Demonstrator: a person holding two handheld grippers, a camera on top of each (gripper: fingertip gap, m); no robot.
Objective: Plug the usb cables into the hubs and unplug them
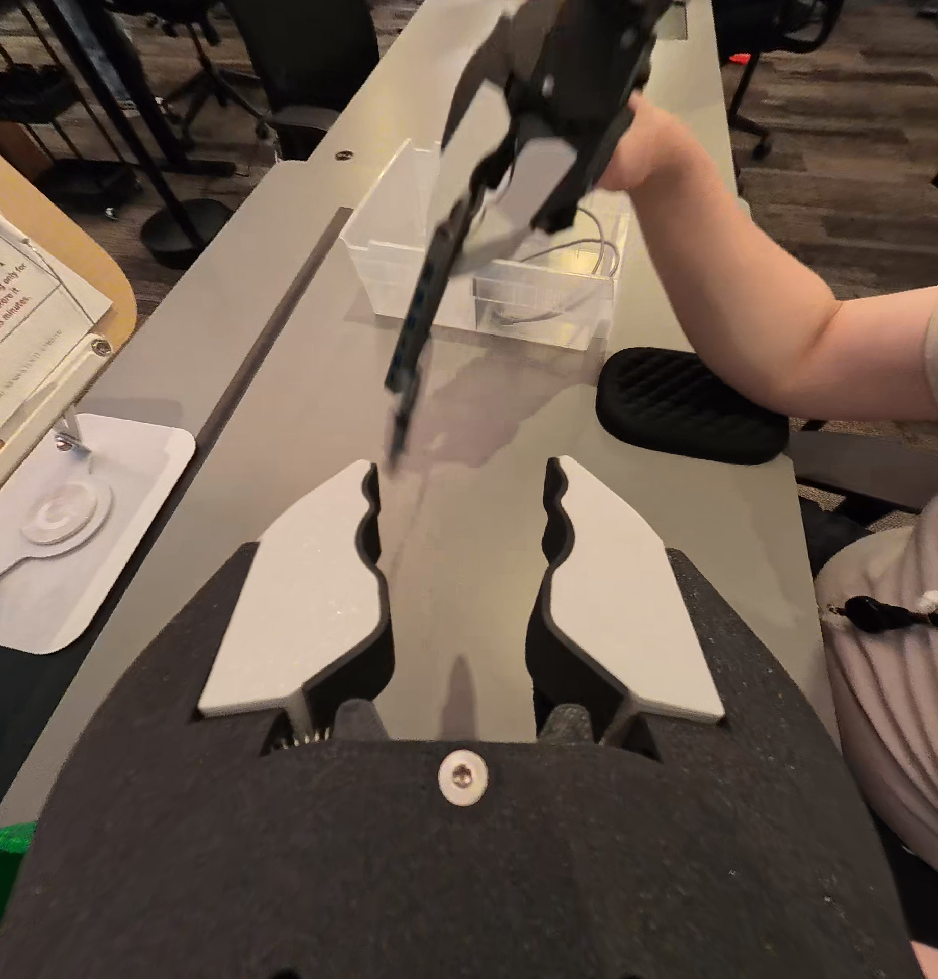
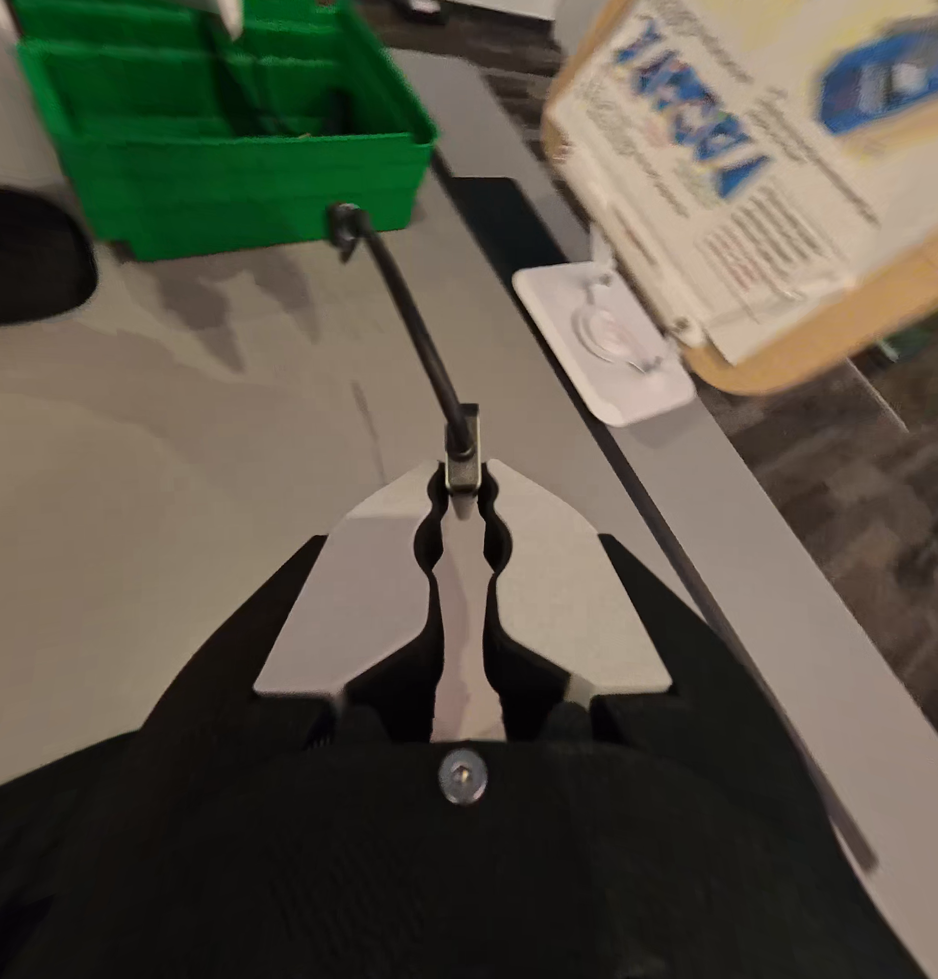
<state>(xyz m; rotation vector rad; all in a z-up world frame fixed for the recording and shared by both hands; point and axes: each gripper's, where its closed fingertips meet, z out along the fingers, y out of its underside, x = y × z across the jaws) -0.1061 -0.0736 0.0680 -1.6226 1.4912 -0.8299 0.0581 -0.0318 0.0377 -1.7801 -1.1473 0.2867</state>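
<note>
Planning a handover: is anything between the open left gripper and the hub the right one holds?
Nothing visible. The hub hangs from the right gripper, its lower end just ahead of the left gripper, whose fingers are spread, over the table.

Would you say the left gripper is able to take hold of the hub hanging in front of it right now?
Probably yes. The left gripper is open and empty, and the hub's lower end hangs just ahead of its left finger, held up by the right gripper, with nothing between.

Soft indoor light, dull glare on the smooth grey worktop (image 1: 509,530); heavy motion blur throughout right wrist view, wide-angle bending at edges.
</note>
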